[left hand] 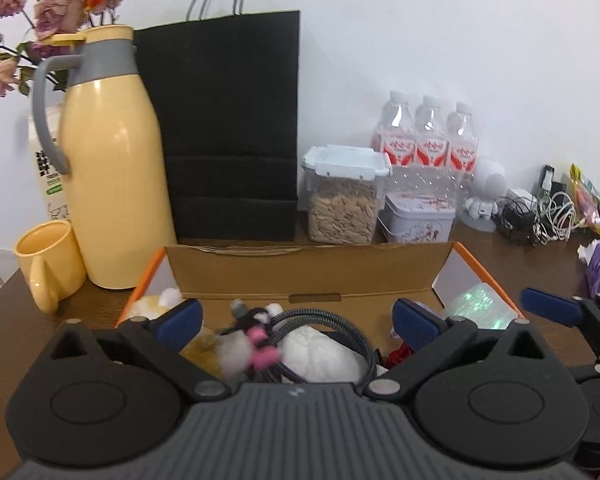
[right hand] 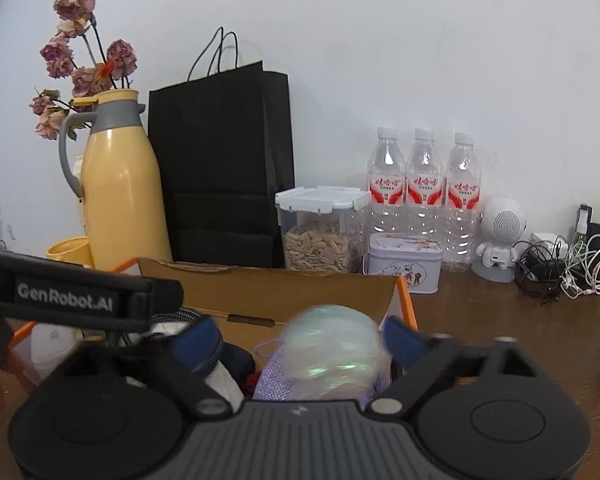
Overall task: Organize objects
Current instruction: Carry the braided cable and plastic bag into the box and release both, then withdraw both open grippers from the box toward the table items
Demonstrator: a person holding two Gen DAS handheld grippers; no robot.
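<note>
Cardboard box (left hand: pixel 308 272), orange-edged, lid flap up, sits on brown desk (left hand: pixel 500 256) w/ both tools poised over it. Inside box: white plush (left hand: pixel 320 354), grey braided cable (left hand: pixel 332 320), pink-and-white fluffy bits (left hand: pixel 260 346), yellowish plush (left hand: pixel 152 306) at its left end, red item partly hidden.

Left hand-held gripper (left hand: pixel 298 316): blue pads spread wide over box's middle, nothing pinched; cable and plush lie below and between the pads, not pressed.

Right hand-held gripper (right hand: pixel 300 340): pads also wide apart, over box's right end. Iridescent shiny bundle (right hand: pixel 332 348), blurred, sits between them atop a lilac mesh pouch (right hand: pixel 272 380); pads don't appear to press it. Same bundle shows in left view at box's right corner.

Behind box, along the wall: yellow thermos jug (left hand: pixel 112 184) w/ grey handle, black paper bag (left hand: pixel 228 136), clear canister of seeds (left hand: pixel 344 200), lilac tin (left hand: pixel 418 218), three water bottles (left hand: pixel 428 136). Left of box: yellow mug (left hand: pixel 48 260); dried pink flowers (left hand: pixel 52 4) above the jug. Right of box, farther back: small white robot figure (right hand: pixel 498 236), tangle of chargers and cords (right hand: pixel 560 268).
</note>
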